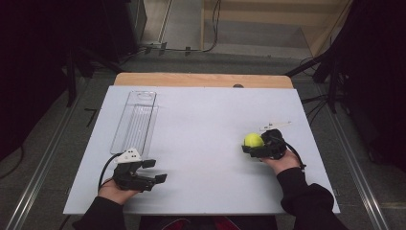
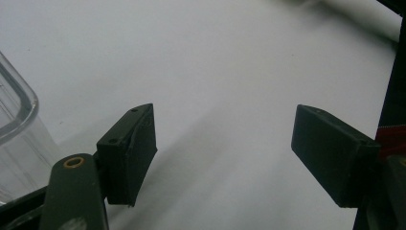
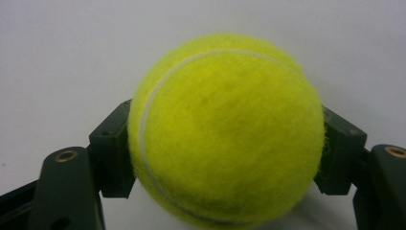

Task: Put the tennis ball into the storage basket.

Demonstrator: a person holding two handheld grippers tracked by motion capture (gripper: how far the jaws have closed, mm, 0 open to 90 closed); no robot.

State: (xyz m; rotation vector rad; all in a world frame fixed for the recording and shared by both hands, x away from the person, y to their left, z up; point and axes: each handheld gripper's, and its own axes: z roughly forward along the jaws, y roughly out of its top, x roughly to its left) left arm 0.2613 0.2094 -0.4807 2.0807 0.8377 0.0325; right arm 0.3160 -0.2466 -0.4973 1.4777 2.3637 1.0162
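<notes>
One tennis ball (image 3: 225,129), bright yellow and fuzzy with a pale curved seam, sits right of centre on the white tabletop (image 1: 201,143), squeezed between both jaws of the right claw (image 1: 252,149). Lower left, the left claw (image 1: 155,171) stands wide apart, holding nothing.
</notes>
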